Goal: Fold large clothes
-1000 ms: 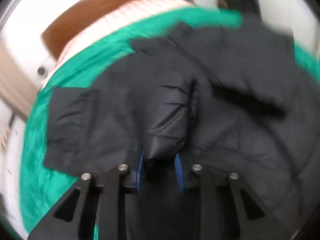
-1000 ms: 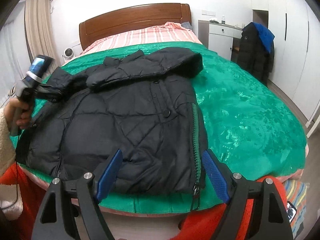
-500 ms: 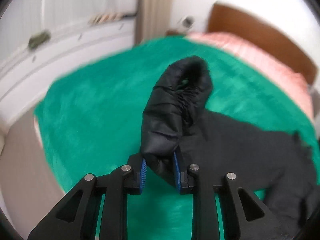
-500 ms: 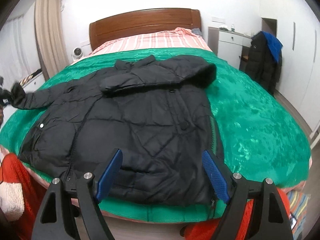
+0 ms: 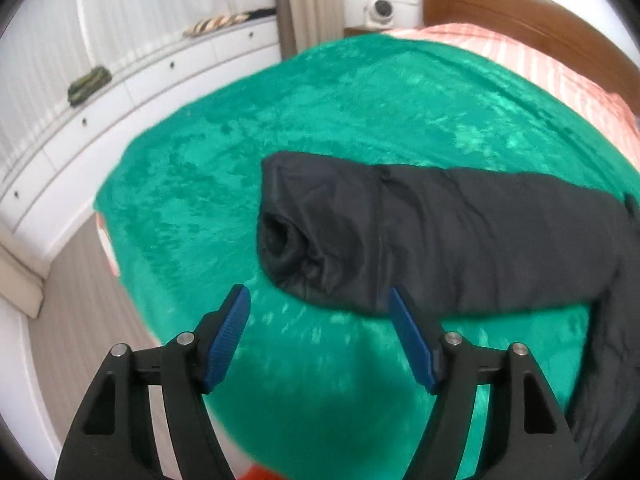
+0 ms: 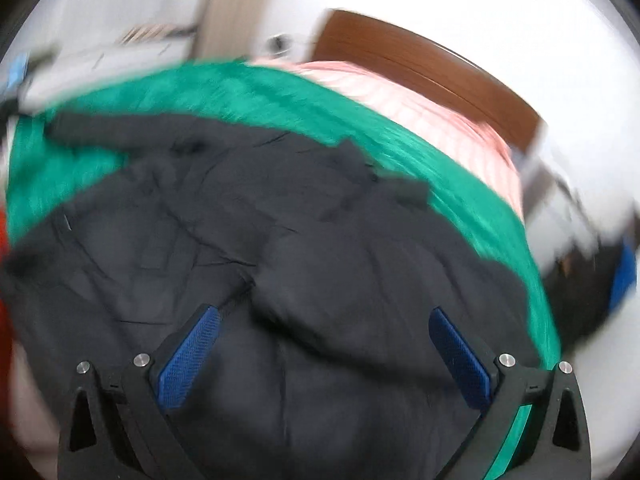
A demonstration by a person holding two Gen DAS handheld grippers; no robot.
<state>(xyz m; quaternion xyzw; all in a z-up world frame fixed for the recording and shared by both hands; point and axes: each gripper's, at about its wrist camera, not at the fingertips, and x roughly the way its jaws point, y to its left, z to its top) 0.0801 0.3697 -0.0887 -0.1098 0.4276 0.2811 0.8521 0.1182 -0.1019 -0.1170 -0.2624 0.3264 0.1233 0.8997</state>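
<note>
L gripper (image 5: 318, 312) fingers apart; jacket sleeve (image 5: 432, 236) flat on blanket (image 5: 340, 120).

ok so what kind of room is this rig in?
Almost certainly a home bedroom. A bed with a green blanket and a wooden headboard fills the view, a pink striped sheet shows near the headboard, and white built-in drawers run under a curtained window.

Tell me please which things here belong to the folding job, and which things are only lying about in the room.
Belonging to the job:
- black padded jacket, with its sleeve laid out flat
- green bedspread under it
- left gripper, open
- right gripper, open

Only lying about:
- striped cloth on the cabinet
- dark green bundle on the cabinet
- small white camera by the headboard
</note>
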